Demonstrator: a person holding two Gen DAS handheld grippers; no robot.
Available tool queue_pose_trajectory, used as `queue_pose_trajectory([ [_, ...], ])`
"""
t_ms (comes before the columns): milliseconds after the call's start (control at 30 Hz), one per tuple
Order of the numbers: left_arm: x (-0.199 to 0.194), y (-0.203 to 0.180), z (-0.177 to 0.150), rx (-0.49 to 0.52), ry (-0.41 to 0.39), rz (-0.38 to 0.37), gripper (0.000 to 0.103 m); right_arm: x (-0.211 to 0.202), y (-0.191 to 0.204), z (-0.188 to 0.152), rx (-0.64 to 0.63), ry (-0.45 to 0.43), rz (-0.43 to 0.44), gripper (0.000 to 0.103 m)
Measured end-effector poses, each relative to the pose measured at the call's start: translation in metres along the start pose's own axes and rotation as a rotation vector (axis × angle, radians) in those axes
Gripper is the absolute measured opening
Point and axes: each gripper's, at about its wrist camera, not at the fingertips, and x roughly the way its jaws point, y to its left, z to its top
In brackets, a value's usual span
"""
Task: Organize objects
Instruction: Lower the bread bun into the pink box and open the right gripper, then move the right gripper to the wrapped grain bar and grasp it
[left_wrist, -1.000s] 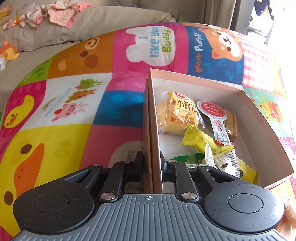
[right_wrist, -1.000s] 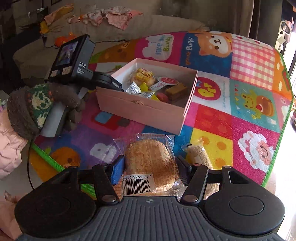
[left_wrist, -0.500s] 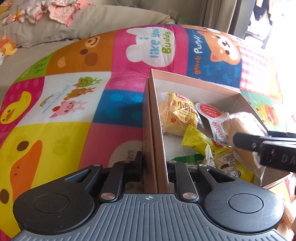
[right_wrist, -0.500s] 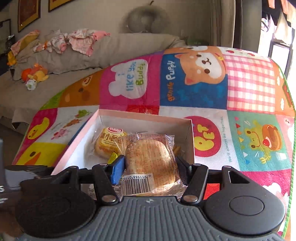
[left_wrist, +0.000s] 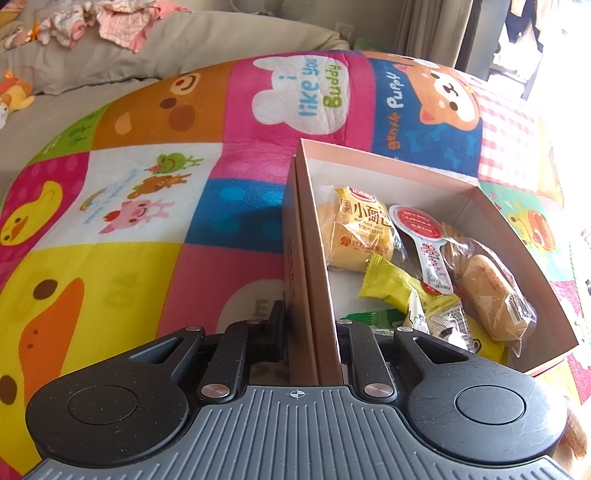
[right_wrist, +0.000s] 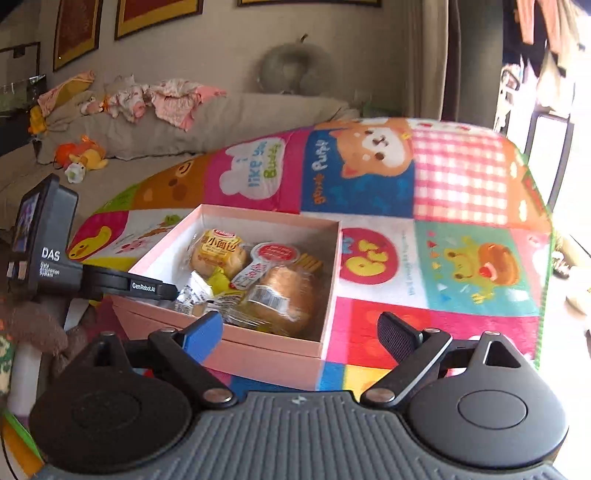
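A pink cardboard box (left_wrist: 388, 166) sits on the colourful play mat and holds several wrapped snacks. My left gripper (left_wrist: 312, 321) is shut on the box's near left wall, one finger inside and one outside; the right wrist view shows it too, as the left gripper (right_wrist: 147, 286). A clear packet with a brown bread roll (left_wrist: 487, 291) lies in the right part of the box, the same bread roll (right_wrist: 284, 299) in the other view. My right gripper (right_wrist: 301, 330) hovers in front of the pink box (right_wrist: 266, 358); its jaws are opening, with nothing between them.
Inside lie a yellow bun packet (left_wrist: 362, 229), a red-and-white packet (left_wrist: 424, 236) and a yellow wrapper (left_wrist: 391, 284). The play mat (right_wrist: 461, 258) ends at the right. A sofa (right_wrist: 221, 122) with clothes and a plush toy (right_wrist: 81, 155) stands behind. A knitted sleeve (right_wrist: 33, 328) is at the left.
My right gripper carried the bread roll packet over the box, let it go and drew back with its jaws wide. The packet now lies in the box. The left gripper kept its hold.
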Motion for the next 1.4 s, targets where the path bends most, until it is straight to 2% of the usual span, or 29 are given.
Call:
queue_pose_trajectory([
  [67,0.000,-0.002,0.000,0.008,0.003,0.009,0.017,-0.017,-0.009,-0.015,-0.025,-0.022,-0.057,0.101],
  [100,0.000,-0.003,0.000,0.014,0.004,0.015,0.017,-0.023,-0.015,-0.025,-0.031,-0.020,-0.082,0.101],
  [333,0.000,-0.013,0.002,0.057,0.020,0.063,0.017,-0.017,-0.057,-0.082,0.119,0.116,-0.131,0.101],
  [467,0.001,-0.017,0.003,0.070,0.028,0.080,0.017,-0.014,-0.063,-0.100,0.205,0.131,-0.089,0.101],
  [533,0.000,-0.019,0.003,0.080,0.029,0.087,0.017,-0.013,-0.061,-0.104,0.244,0.146,-0.029,0.101],
  [600,0.000,-0.020,0.002,0.086,0.028,0.091,0.017,-0.013,-0.055,-0.108,0.277,0.163,0.090,0.101],
  [667,0.000,-0.020,0.002,0.086,0.027,0.093,0.017,-0.019,-0.048,-0.107,0.251,0.148,0.141,0.101],
  [733,0.000,-0.020,0.002,0.086,0.027,0.094,0.017,-0.026,-0.042,-0.106,0.220,0.129,0.132,0.101],
  [900,-0.001,-0.019,0.002,0.084,0.024,0.089,0.017,-0.028,-0.047,-0.101,0.183,0.109,0.018,0.100],
  [1233,-0.001,-0.018,0.002,0.074,0.023,0.080,0.017,0.018,-0.050,-0.082,0.137,0.200,0.023,0.074],
  [1300,-0.001,-0.018,0.002,0.071,0.023,0.077,0.017,0.025,-0.048,-0.076,0.124,0.211,0.014,0.063],
  [1367,-0.001,-0.017,0.002,0.068,0.023,0.075,0.017,0.027,-0.044,-0.072,0.099,0.225,0.006,0.044],
  [1400,-0.002,-0.017,0.002,0.065,0.023,0.074,0.017,0.026,-0.042,-0.070,0.094,0.233,0.017,0.041],
])
